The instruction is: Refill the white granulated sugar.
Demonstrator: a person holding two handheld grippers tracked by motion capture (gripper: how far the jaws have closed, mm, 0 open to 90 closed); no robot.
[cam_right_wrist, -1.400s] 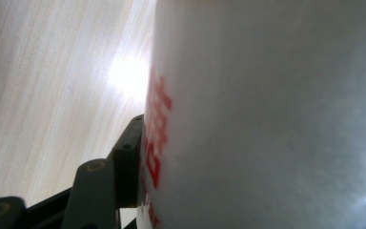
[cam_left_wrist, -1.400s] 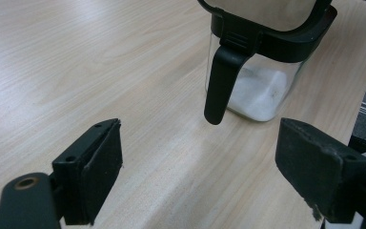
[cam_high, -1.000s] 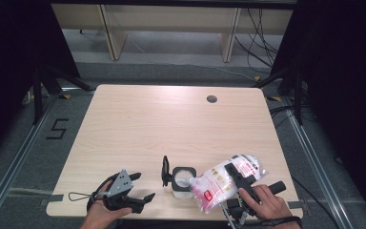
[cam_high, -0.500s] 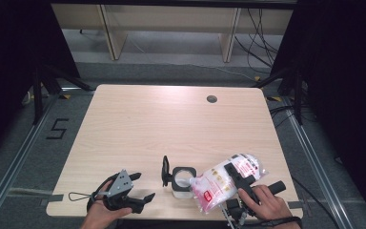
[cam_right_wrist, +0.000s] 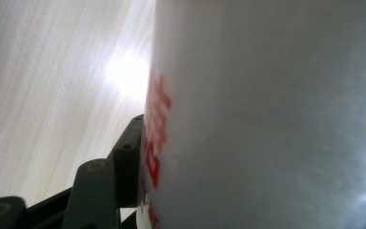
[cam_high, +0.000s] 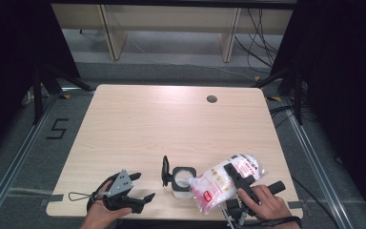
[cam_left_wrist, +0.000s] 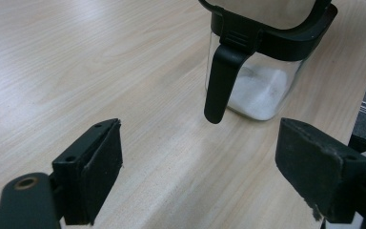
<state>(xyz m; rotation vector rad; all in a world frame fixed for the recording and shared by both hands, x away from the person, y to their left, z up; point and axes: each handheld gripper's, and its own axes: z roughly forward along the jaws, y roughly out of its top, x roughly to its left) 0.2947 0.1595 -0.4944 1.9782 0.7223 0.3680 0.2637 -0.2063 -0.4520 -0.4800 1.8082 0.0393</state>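
A white plastic bag with red print (cam_high: 221, 183) hangs tilted near the table's front edge, its lower corner over a small clear jar (cam_high: 183, 181). My right gripper (cam_high: 233, 177) is shut on the bag, which fills most of the right gripper view (cam_right_wrist: 267, 114); one jaw presses its side there. The jar has a black rim, an upright black lid (cam_high: 165, 170) and white grains inside (cam_left_wrist: 259, 93). My left gripper (cam_high: 140, 188) rests open at the front left, its jaws wide apart with nothing between them (cam_left_wrist: 200, 176), pointing at the jar.
The light wooden table (cam_high: 171, 124) has a round cable hole (cam_high: 212, 99) at the back right. Dark curtains and stands flank it. A shelf unit stands behind on the grey floor.
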